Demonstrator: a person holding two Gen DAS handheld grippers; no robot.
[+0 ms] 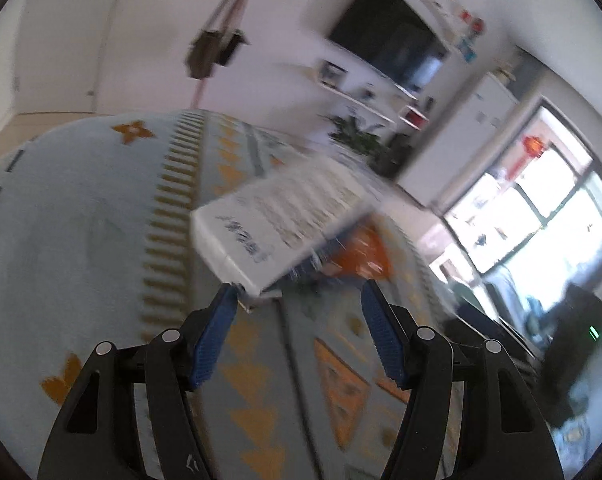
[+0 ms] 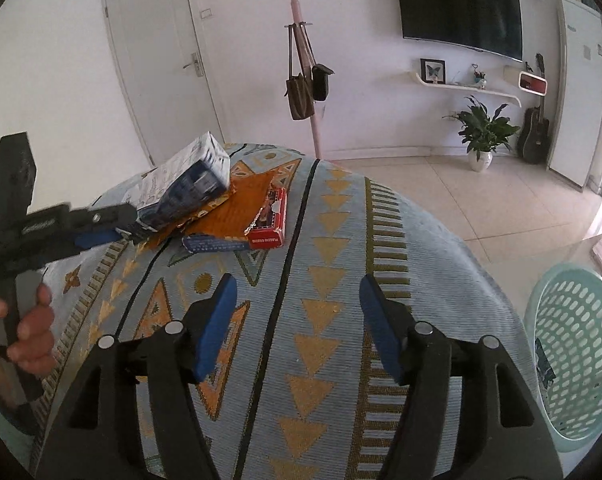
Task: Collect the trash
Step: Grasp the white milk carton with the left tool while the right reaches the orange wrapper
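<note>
A white and blue carton (image 1: 277, 220) lies tilted on the patterned tablecloth (image 2: 321, 320), its far end propped up. In the right wrist view the same carton (image 2: 193, 176) rests partly on an orange wrapper (image 2: 241, 204). Beside it are a red card box (image 2: 271, 220) and a flattened blue carton (image 2: 213, 245). My left gripper (image 1: 299, 290) is open; the carton's near corner sits at its left fingertip, not clamped. From the right wrist view the left gripper (image 2: 125, 224) reaches in from the left, held by a hand. My right gripper (image 2: 297, 280) hovers open over bare cloth.
A mint green perforated basket (image 2: 581, 360) stands on the floor at the table's right, with a dark item inside. A pink pole with hanging bags (image 2: 301, 92), a potted plant (image 2: 481, 132) and a guitar (image 2: 535, 136) stand along the far wall.
</note>
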